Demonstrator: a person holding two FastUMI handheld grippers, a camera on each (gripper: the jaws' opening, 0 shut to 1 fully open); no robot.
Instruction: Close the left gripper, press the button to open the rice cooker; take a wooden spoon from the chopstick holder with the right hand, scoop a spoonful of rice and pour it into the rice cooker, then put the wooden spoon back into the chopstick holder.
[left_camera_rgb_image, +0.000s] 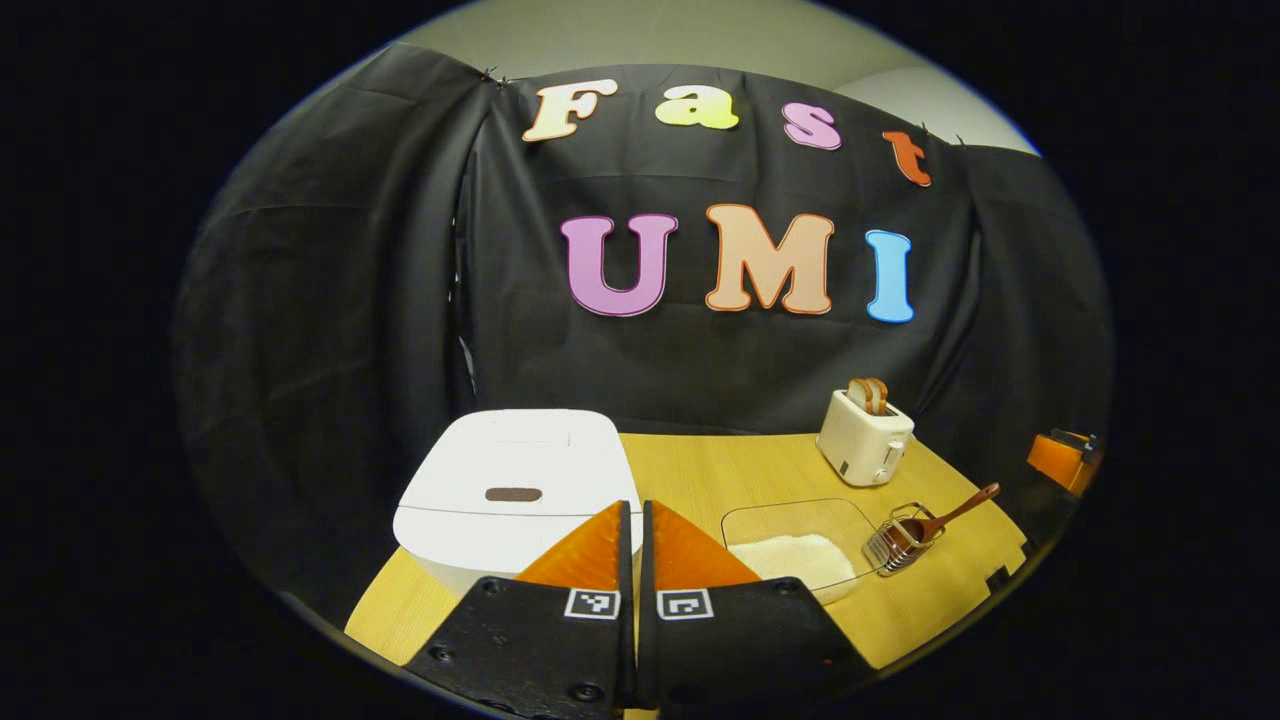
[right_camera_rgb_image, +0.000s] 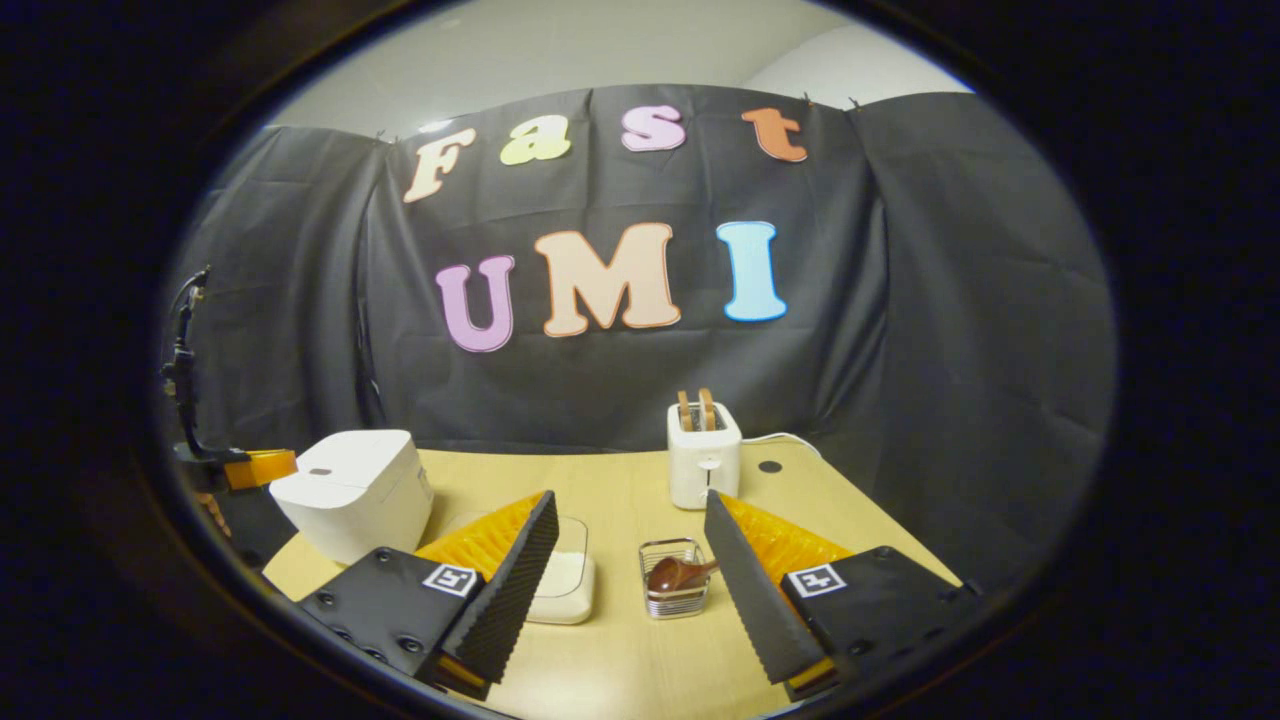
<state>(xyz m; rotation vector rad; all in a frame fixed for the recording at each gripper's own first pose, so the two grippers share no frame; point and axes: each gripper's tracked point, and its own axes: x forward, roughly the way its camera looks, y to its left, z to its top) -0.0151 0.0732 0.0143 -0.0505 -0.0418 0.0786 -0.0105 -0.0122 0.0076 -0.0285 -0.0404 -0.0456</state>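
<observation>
A staged recording booth dressed as a kitchen: black cloth (right_camera_rgb_image: 900, 300) hangs behind a light wooden table (right_camera_rgb_image: 620, 640) holding a white rice cooker (right_camera_rgb_image: 355, 490), with a toaster (right_camera_rgb_image: 703, 455) and a wire chopstick holder (right_camera_rgb_image: 675, 580) to its right.

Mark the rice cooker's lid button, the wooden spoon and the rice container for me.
Brown oval button (left_camera_rgb_image: 513, 494), left gripper view: its centre, on the white rice cooker's lid.
Brown wooden spoon (right_camera_rgb_image: 672, 574), right gripper view: its bowl, in the wire chopstick holder.
Clear plastic rice container (left_camera_rgb_image: 790, 512), left gripper view: its bare wall.
</observation>
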